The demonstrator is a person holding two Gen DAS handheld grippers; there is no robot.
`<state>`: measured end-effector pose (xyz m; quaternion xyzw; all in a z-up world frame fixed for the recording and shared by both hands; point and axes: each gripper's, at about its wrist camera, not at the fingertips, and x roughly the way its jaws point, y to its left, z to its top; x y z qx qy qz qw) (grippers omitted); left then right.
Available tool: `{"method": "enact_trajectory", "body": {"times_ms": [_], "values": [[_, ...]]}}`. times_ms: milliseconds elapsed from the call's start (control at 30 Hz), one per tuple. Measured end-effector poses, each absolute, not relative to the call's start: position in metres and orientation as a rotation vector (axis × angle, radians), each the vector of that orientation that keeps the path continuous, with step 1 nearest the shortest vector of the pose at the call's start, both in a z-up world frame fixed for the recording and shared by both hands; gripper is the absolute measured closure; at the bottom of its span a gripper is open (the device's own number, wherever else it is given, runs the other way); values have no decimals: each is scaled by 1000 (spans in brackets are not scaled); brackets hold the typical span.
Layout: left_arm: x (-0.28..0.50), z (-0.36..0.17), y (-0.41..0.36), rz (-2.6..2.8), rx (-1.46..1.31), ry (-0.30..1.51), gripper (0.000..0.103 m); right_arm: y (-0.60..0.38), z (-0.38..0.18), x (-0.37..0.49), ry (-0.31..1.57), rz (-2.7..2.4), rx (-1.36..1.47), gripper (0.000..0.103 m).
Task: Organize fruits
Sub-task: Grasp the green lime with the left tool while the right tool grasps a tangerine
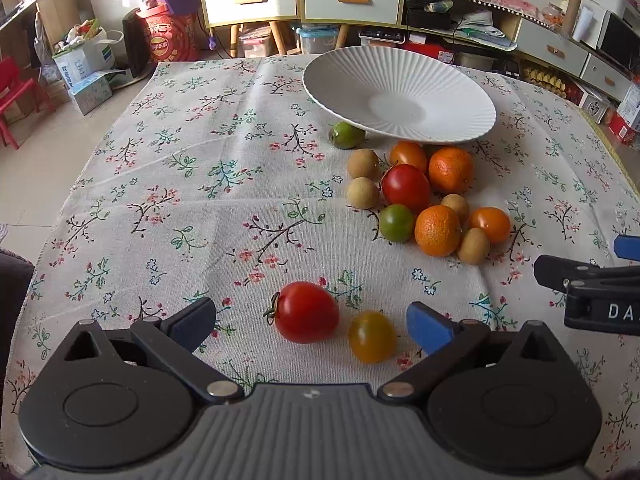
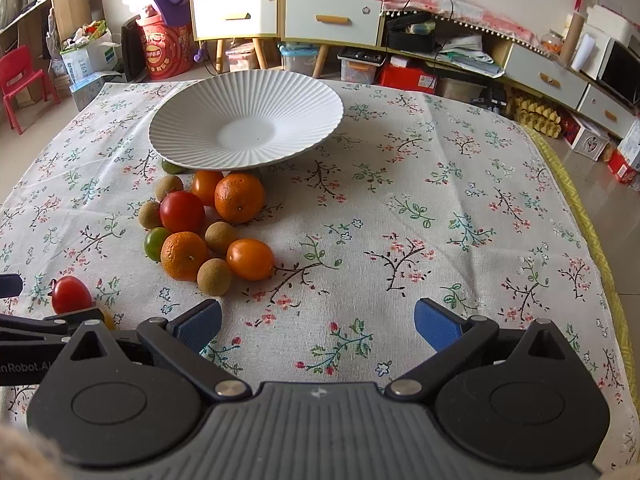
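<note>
Fruits (image 1: 424,196) lie heaped on the cloth (image 1: 180,200) just beside the bare plate (image 1: 400,92). Left gripper (image 1: 312,322) gapes around a stray red tomato (image 1: 306,312) — probably first pick; right gripper (image 2: 318,322) hangs agape, holding nothing.

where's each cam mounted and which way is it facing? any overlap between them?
Left wrist: on the left gripper, open, facing forward over a red tomato and yellow tomato; right gripper's tip at the right edge.
Right wrist: on the right gripper, open over bare tablecloth; left gripper's side at the left edge.
Shared: white plate, fruit pile, cabinets behind.
</note>
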<state>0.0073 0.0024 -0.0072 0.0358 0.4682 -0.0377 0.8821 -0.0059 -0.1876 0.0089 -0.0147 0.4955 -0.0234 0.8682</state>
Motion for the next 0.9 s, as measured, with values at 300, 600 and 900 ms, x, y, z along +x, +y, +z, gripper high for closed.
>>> {"method": "enact_trajectory", "body": {"times_ms": [300,600,900], "values": [[22,-14,3,-163,113,925,6,-201,-4,5,1078,26,58,0],[40,-40,-9,-274,199,886,6,-197,-27,11,1079,83,-18,0],[48,-51,1,-323,146,855,5,-196,-37,11,998,139,-71,0]]}}
